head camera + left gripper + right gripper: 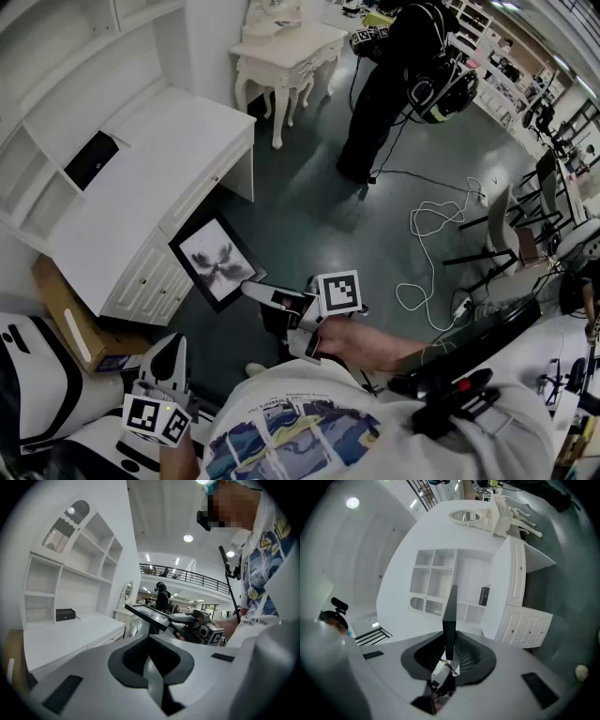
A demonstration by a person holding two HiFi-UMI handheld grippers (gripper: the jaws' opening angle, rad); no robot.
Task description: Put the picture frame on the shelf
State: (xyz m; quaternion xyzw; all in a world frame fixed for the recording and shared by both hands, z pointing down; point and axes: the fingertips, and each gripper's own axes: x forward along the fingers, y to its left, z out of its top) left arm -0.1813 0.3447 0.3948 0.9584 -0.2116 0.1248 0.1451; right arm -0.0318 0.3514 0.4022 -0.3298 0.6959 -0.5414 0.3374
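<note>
Shelf point(56, 56): white cubby unit standing along the back of the bench.
Bench point(141, 187): white top over drawers.
Picture frame point(217, 262): black-edged, held in the air just off the bench's front, well apart from the shelf.
Right hand-held gripper point(262, 292): jaws clamped on the frame's near edge.
Left hand-held gripper point(172, 352): jaws together, empty, low at the person's side.
Black box point(91, 159): resting at the bench's back.

Picture frame point(217, 262), centre: black border, pale grey print, dark feathery plant motif. Desk point(141, 187) and shelf point(56, 56), upper left: plain white. Box point(91, 160) on desk: black. Floor point(309, 187): dark teal. Cable point(436, 220), right: white. Carton point(58, 305), lower left: brown. Shirt point(300, 436), bottom: white, blue-yellow print.
</note>
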